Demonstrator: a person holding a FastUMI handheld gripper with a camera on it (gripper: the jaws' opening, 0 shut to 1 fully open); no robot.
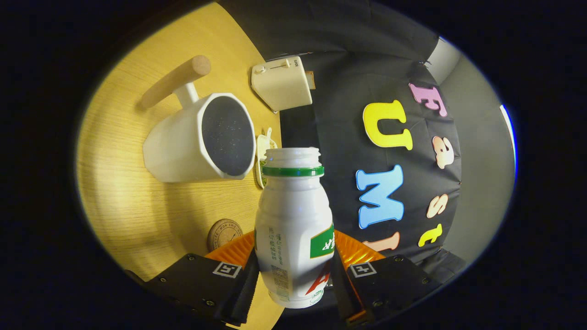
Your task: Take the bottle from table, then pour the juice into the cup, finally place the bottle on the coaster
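My gripper is shut on a white bottle with a green neck ring and no cap; both fingers press its lower sides. The view is rolled, so the wooden table stands at the left. The bottle's open mouth points toward a white cup with a wooden handle and a dark inside, which lies just beyond and to the left of the mouth. A round cork coaster rests on the table close to the left finger, below the cup.
A cream box-shaped appliance sits at the table's far edge beyond the cup. A small white and green item lies between cup and bottle neck. The table edge runs right behind the bottle.
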